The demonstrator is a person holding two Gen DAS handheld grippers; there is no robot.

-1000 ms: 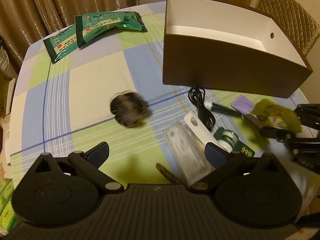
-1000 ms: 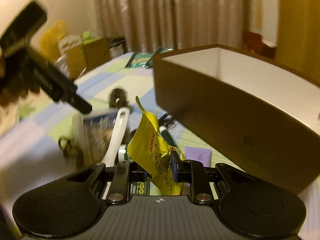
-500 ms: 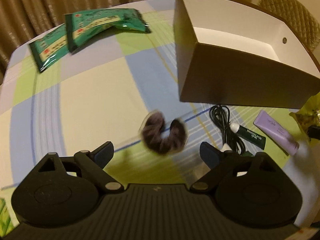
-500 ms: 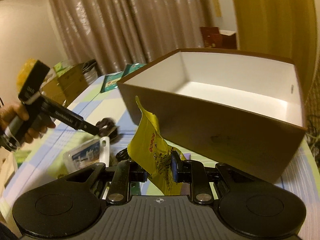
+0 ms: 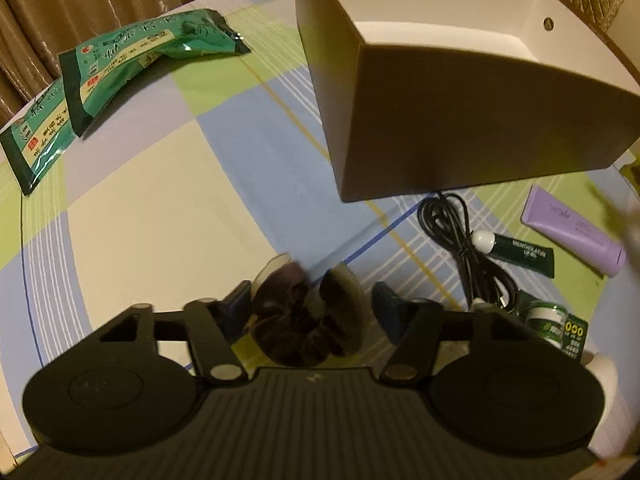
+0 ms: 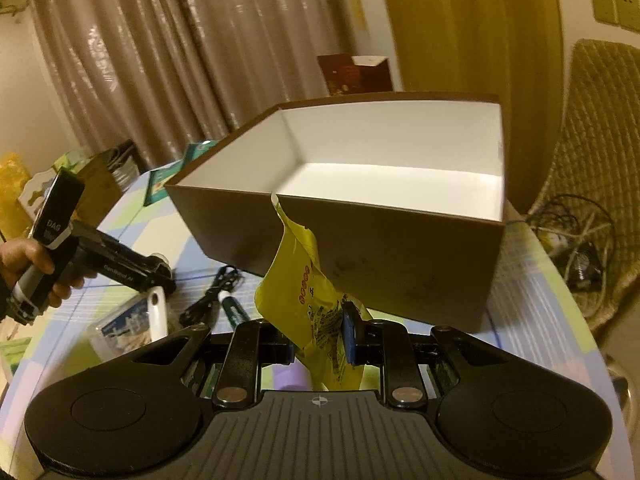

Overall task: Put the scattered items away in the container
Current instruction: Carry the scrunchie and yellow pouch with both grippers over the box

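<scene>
Yellow foil snack packet (image 6: 308,300) is pinched upright in my right gripper (image 6: 320,340), just short of the brown box (image 6: 360,220) and below its rim — I'd lift clear of that near wall before letting go. My left gripper (image 5: 308,312) has fingers spread either side of a dark scrunchie (image 5: 304,320), near the box's corner; I'd close gently.

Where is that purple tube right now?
In the left wrist view, the purple tube lies on the checked tablecloth at far right, just in front of the brown box, beside the dark green tube.
</scene>
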